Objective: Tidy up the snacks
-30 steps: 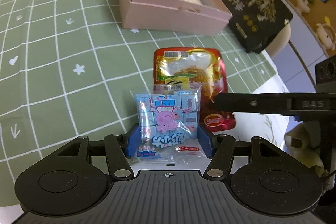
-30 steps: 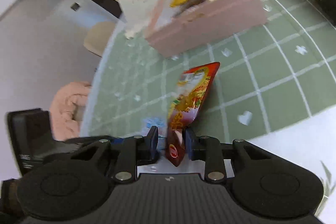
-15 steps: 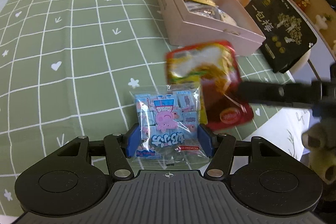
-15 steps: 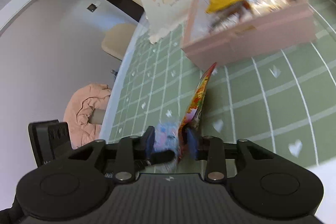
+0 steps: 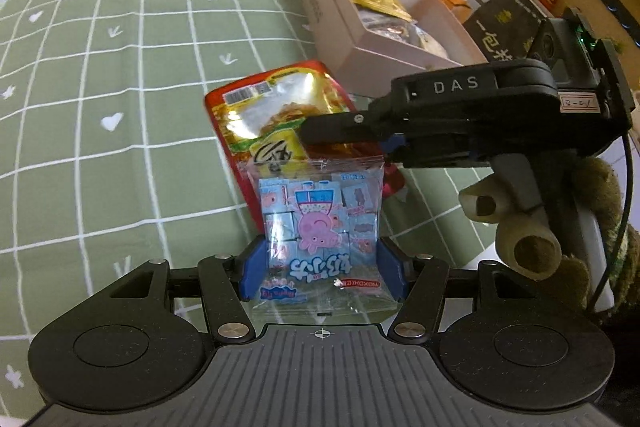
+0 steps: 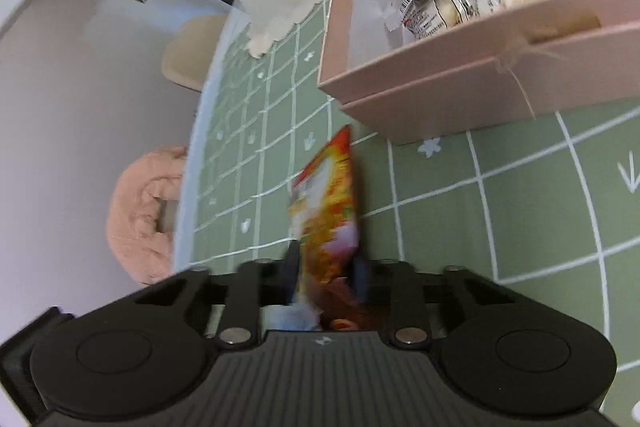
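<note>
your left gripper (image 5: 320, 265) has its blue pads pressed against both sides of a clear plastic bag of small blue-wrapped candies with a pink cartoon print (image 5: 318, 227); the bag's lower edge runs out of sight behind the gripper body. your right gripper (image 6: 326, 273) has just been closing, and its jaws pinch the bottom of a red and yellow foil snack pouch (image 6: 326, 211), which you see edge-on and blurred, so its print is unreadable there. from the left wrist view the same pouch lies tilted just behind the candy bag, its lower half hidden by that bag and by the right gripper's black finger. beyond it, on the green grid-patterned tablecloth (image 5: 120, 87), stands the open pale pink cardboard box (image 6: 460, 87) holding several wrapped snacks; its right end is cut off by the frame.
</note>
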`<state>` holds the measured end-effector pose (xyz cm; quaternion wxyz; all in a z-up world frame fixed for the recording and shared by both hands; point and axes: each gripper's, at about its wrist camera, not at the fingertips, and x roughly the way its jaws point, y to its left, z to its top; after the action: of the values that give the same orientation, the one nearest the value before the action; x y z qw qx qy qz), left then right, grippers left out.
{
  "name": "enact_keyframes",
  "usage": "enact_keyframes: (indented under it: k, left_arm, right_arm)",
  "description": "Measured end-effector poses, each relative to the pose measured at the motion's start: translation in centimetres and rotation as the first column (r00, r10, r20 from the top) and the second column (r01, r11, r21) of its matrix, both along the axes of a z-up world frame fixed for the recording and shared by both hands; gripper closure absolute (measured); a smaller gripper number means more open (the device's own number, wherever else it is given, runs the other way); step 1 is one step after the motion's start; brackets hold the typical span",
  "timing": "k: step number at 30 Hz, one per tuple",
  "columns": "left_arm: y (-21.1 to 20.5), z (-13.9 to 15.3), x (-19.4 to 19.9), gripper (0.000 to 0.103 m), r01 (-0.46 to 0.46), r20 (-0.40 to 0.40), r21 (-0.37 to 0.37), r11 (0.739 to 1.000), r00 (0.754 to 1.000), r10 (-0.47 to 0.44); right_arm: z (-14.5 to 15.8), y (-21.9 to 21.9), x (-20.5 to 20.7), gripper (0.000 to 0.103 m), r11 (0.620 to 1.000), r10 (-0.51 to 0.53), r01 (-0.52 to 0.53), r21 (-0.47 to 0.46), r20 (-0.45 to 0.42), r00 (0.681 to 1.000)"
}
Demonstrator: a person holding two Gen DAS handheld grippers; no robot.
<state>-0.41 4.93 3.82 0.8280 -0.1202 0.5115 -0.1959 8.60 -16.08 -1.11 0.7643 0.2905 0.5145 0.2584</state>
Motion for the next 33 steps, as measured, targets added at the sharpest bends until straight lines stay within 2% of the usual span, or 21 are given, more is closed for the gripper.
enact_keyframes:
  k: [4, 6, 7, 9, 12, 15, 17, 21, 24, 33]
  left_arm:
    - [1.9, 1.3, -1.0, 0.039, -0.05, 0.028, -0.014, 0.999, 0.998, 0.05]
    - [3.0, 1.5, -1.3, 0.039, -0.107, 0.044, 0.045, 0.993, 0.993, 0.105]
    - [3.3, 1.2, -1.2, 0.039, -0.134, 0.044, 0.104, 0.985, 0.991, 0.13]
    - [3.6, 0.4, -0.8, 0.039, -0.155, 0.026, 0.158, 0.975, 0.988, 0.153]
    - [2.6, 0.4, -0.9, 0.039, -0.129, 0.041, 0.163, 0.978, 0.991, 0.124]
    - [1.6, 0.3, -0.9, 0.039, -0.103, 0.058, 0.165, 0.981, 0.994, 0.094]
    - [1.6, 0.3, -1.1, 0.039, -0.1, 0.063, 0.161, 0.982, 0.994, 0.091]
    - [1.8, 0.2, -0.8, 0.039, -0.107, 0.063, 0.156, 0.982, 0.993, 0.098]
    - [1.8, 0.2, -0.9, 0.039, -0.103, 0.065, 0.165, 0.981, 0.993, 0.094]
    - [1.3, 0.1, -1.0, 0.039, -0.094, 0.073, 0.185, 0.978, 0.994, 0.082]
  right_arm:
    - [0.7, -0.2, -0.6, 0.081, 0.999, 0.02, -0.02, -0.025, 0.02, 1.0]
    - [1.7, 0.1, -0.9, 0.083, 0.999, 0.03, -0.029, -0.04, 0.045, 0.999]
    - [2.3, 0.2, -1.1, 0.083, 0.998, 0.038, -0.036, -0.046, 0.061, 0.997]
    - [3.7, 0.6, -1.8, 0.084, 0.997, 0.061, -0.056, -0.055, 0.094, 0.994]
    - [6.2, 2.1, -3.1, 0.083, 0.99, 0.116, -0.1, -0.101, 0.164, 0.98]
    - [7.7, 4.5, -4.2, 0.077, 0.966, 0.175, -0.123, -0.228, 0.225, 0.958]
    - [7.1, 5.3, -3.8, 0.07, 0.959, 0.194, -0.14, -0.245, 0.209, 0.958]
    - [6.0, 5.9, -1.9, 0.058, 0.977, 0.189, -0.163, -0.14, 0.201, 0.961]
    - [4.9, 6.7, -0.9, 0.051, 0.973, 0.182, -0.152, -0.177, 0.167, 0.969]
    - [5.2, 5.4, -1.4, 0.051, 0.976, 0.167, -0.145, -0.161, 0.128, 0.978]
